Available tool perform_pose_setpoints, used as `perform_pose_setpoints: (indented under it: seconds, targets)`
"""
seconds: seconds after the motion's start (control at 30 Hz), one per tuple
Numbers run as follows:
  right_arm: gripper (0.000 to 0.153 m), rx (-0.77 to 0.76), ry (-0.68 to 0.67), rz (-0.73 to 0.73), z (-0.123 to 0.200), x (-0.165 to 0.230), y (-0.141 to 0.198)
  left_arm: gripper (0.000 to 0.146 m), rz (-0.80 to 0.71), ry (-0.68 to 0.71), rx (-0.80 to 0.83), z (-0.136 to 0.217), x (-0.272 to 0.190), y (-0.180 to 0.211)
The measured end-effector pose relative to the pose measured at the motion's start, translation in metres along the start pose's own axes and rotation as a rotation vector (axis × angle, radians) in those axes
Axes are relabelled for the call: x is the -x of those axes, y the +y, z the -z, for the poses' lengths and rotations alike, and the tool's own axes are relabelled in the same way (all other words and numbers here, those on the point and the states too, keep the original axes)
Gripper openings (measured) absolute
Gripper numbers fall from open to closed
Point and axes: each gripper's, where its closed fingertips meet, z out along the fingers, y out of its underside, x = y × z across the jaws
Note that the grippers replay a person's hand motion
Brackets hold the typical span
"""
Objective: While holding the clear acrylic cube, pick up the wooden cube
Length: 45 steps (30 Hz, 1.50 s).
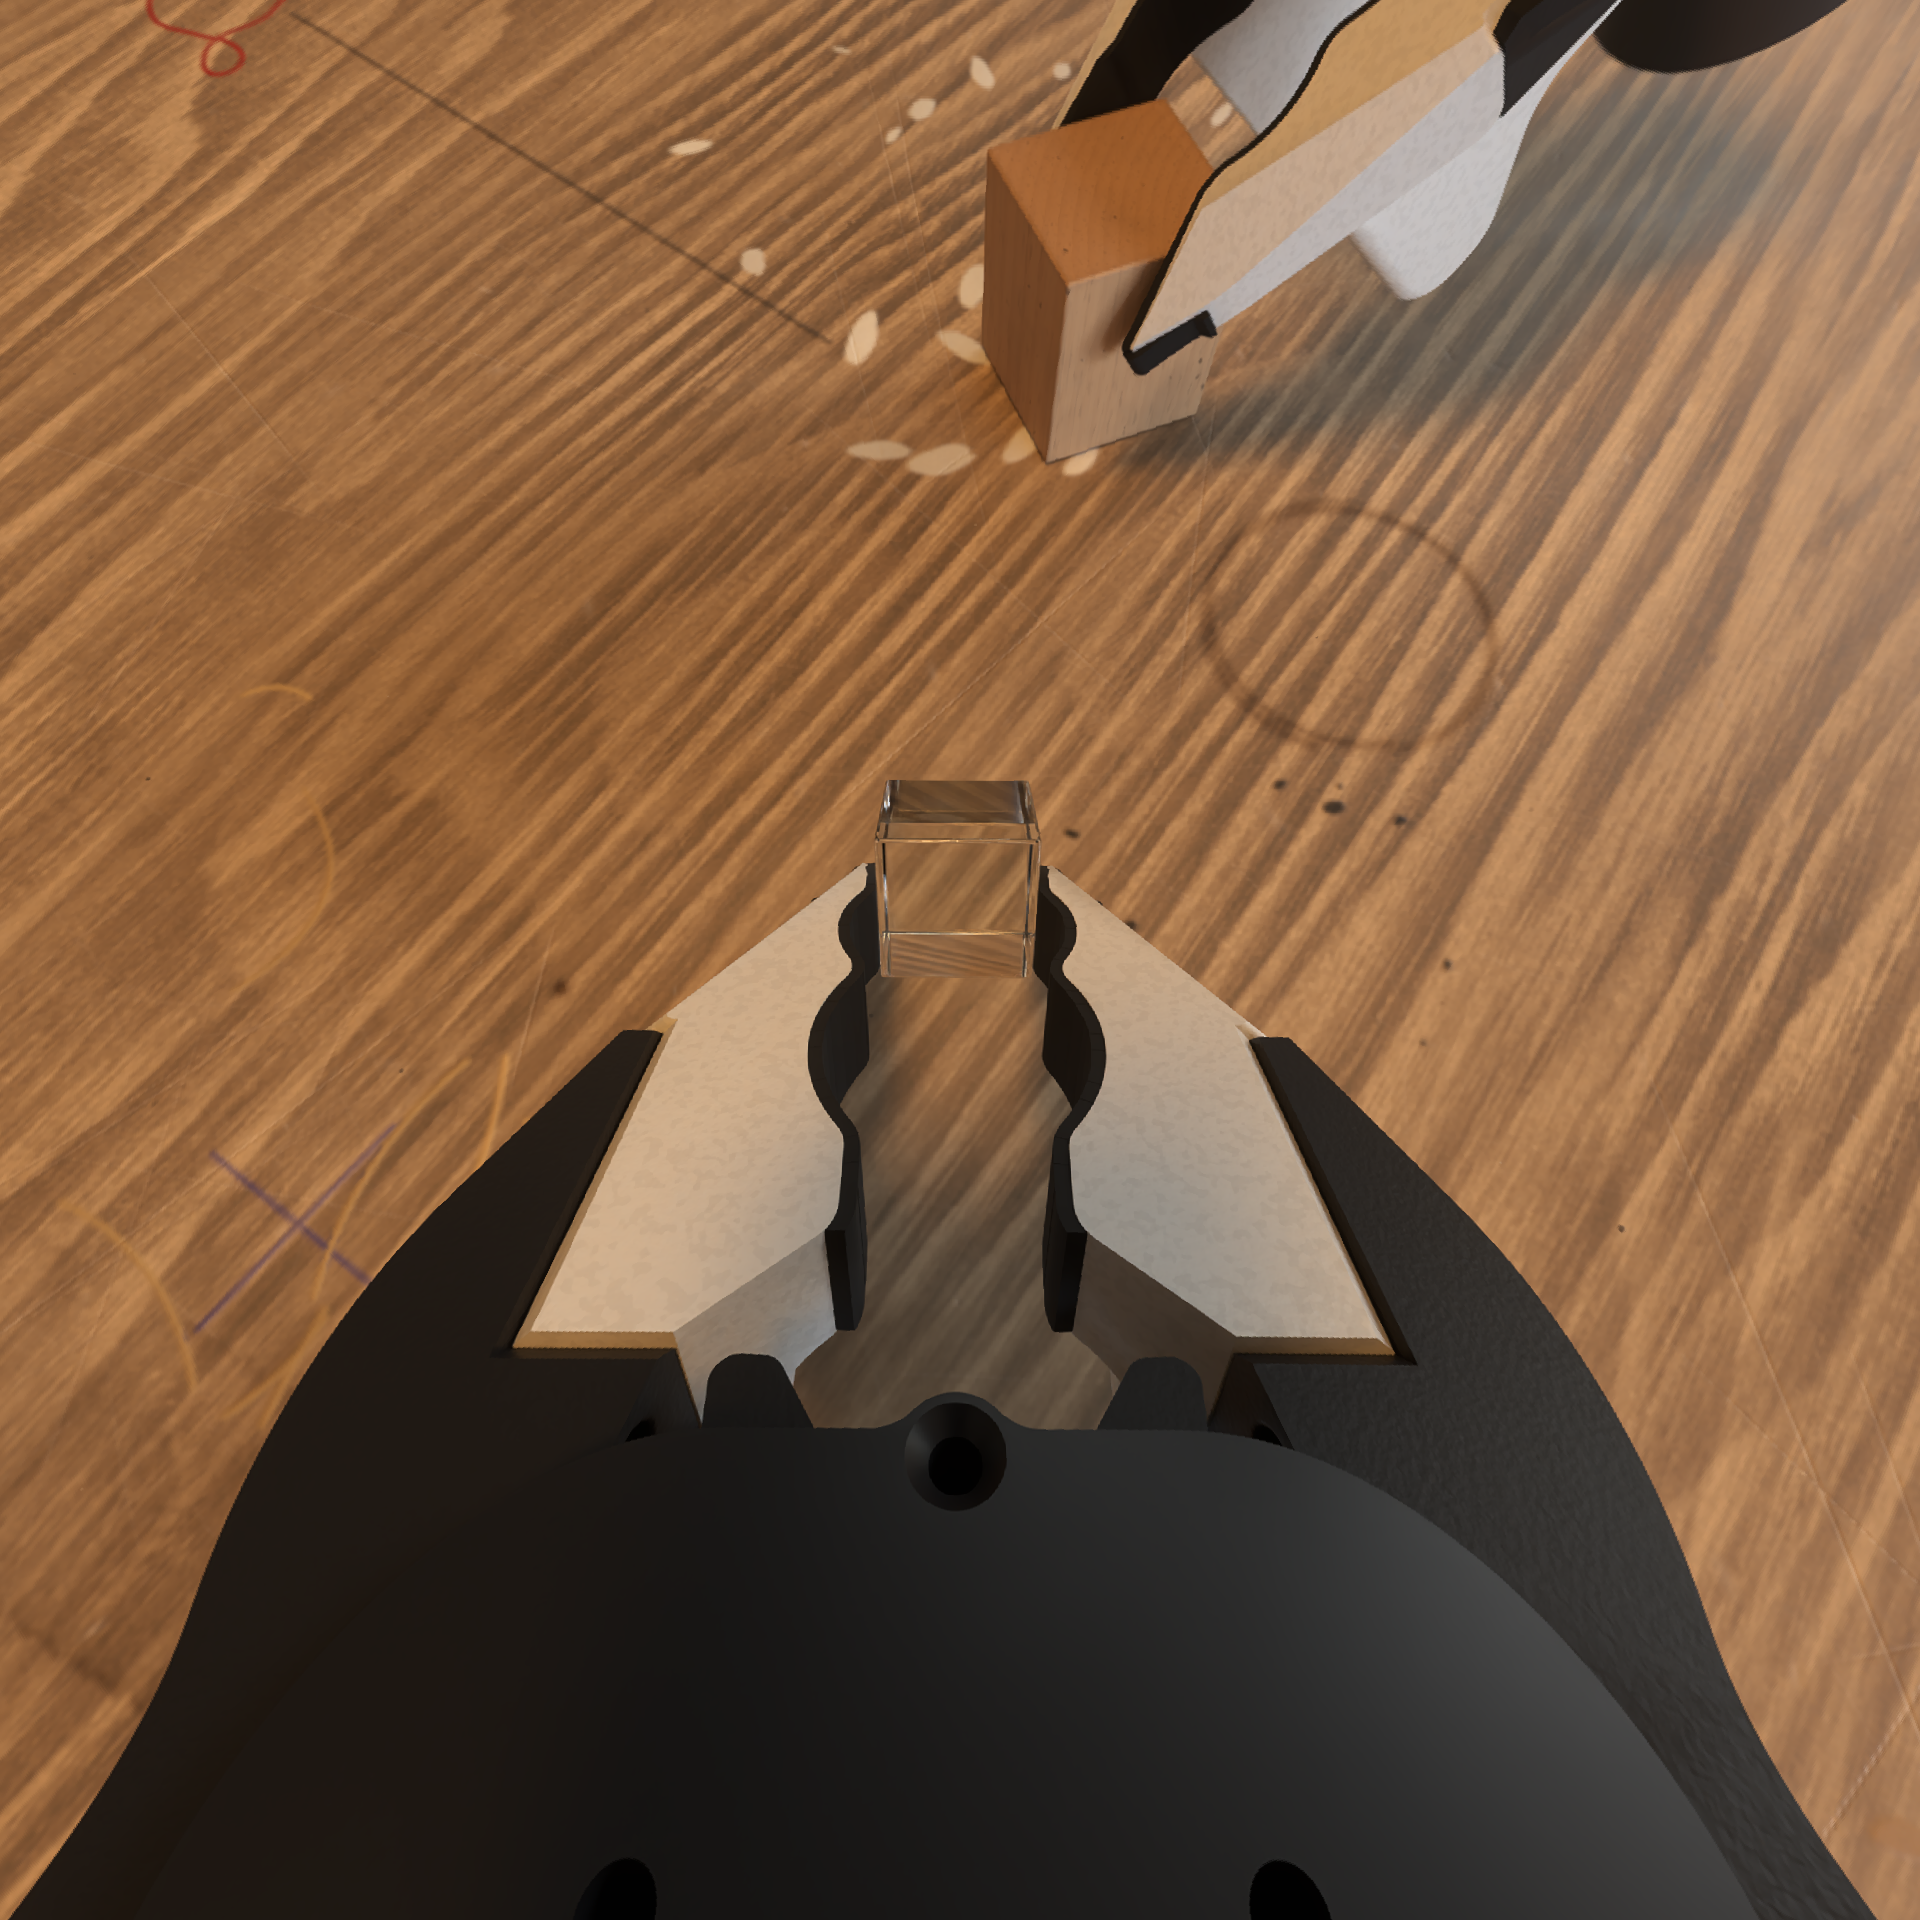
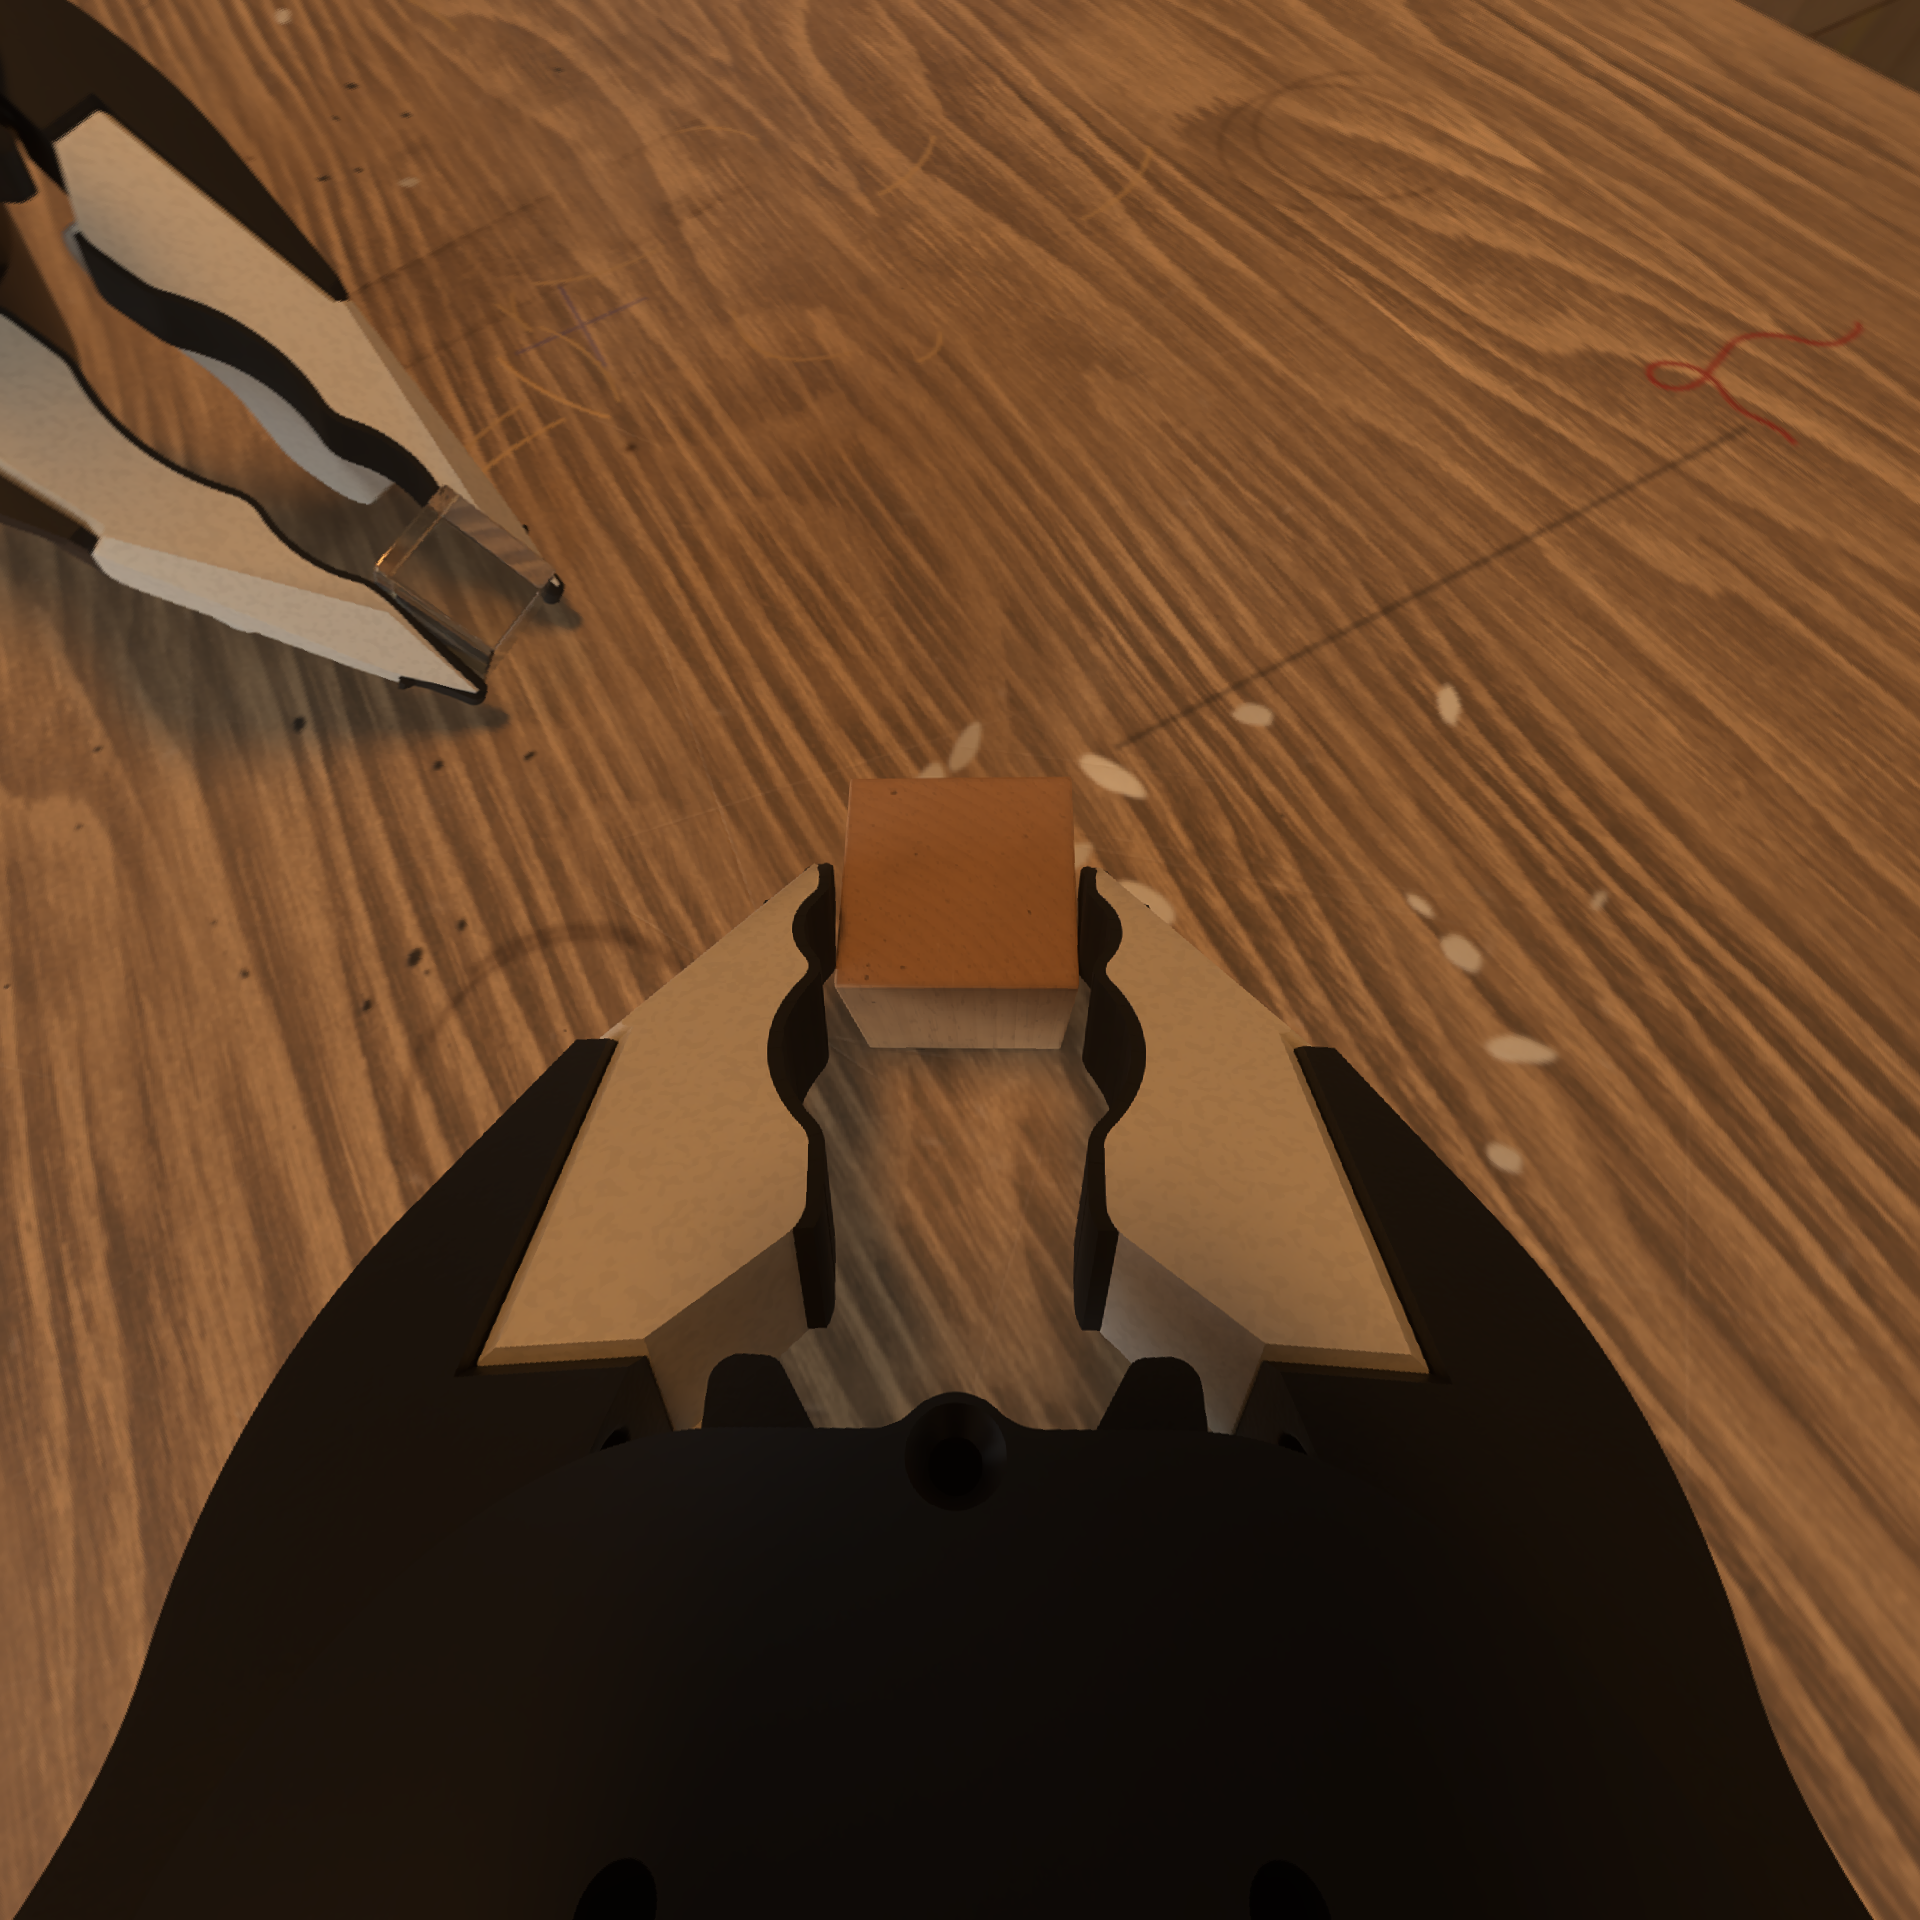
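My left gripper (image 1: 957, 881) is shut on the clear acrylic cube (image 1: 956, 914), which sits between its fingertips just above the wooden table (image 1: 416, 623). In the right wrist view this left gripper (image 2: 511, 636) shows at the upper left, with the clear cube (image 2: 457, 577) in it. The wooden cube (image 2: 956, 894) sits between the fingertips of my right gripper (image 2: 956, 878), whose pads press both of its sides. In the left wrist view the wooden cube (image 1: 1081, 260) looks to be resting on the table at the upper right, with the right gripper (image 1: 1127, 229) closed around it.
Pale flakes (image 1: 914, 455) lie scattered around the wooden cube. The tabletop also has a faint dark ring stain (image 1: 1351, 623), a thin dark line (image 1: 582, 187) and a red scribble (image 2: 1745, 374). The two grippers are a short distance apart.
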Motion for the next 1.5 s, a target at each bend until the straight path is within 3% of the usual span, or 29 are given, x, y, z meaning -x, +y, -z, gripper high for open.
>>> perform_pose_setpoints:
  seconds: [0.17, 0.33, 0.57, 0.83, 1.13, 1.5]
  targets:
    - [0.047, -0.061, -0.124, 0.058, -0.001, 0.012, -0.021, 0.028, 0.013, 0.009, -0.015, 0.008, 0.002, 0.004]
    - [0.047, -0.131, -0.328, 0.231, 0.002, 0.031, -0.077, 0.028, 0.029, 0.000, -0.025, 0.022, 0.006, 0.010]
    - [0.047, -0.056, -0.518, 0.445, -0.040, 0.053, -0.123, 0.028, 0.049, -0.033, -0.036, 0.042, 0.009, 0.016]
    - [0.047, 0.015, -0.549, 0.440, -0.072, 0.051, -0.115, 0.028, 0.083, -0.070, -0.049, 0.062, 0.011, 0.030]
    - [0.047, -0.002, -0.571, 0.427, -0.077, 0.053, -0.116, 0.028, 0.085, -0.068, -0.060, 0.062, 0.012, 0.027]
    - [0.047, -0.003, -0.481, 0.394, -0.079, 0.048, -0.119, 0.028, 0.096, -0.071, -0.065, 0.063, 0.012, 0.028]
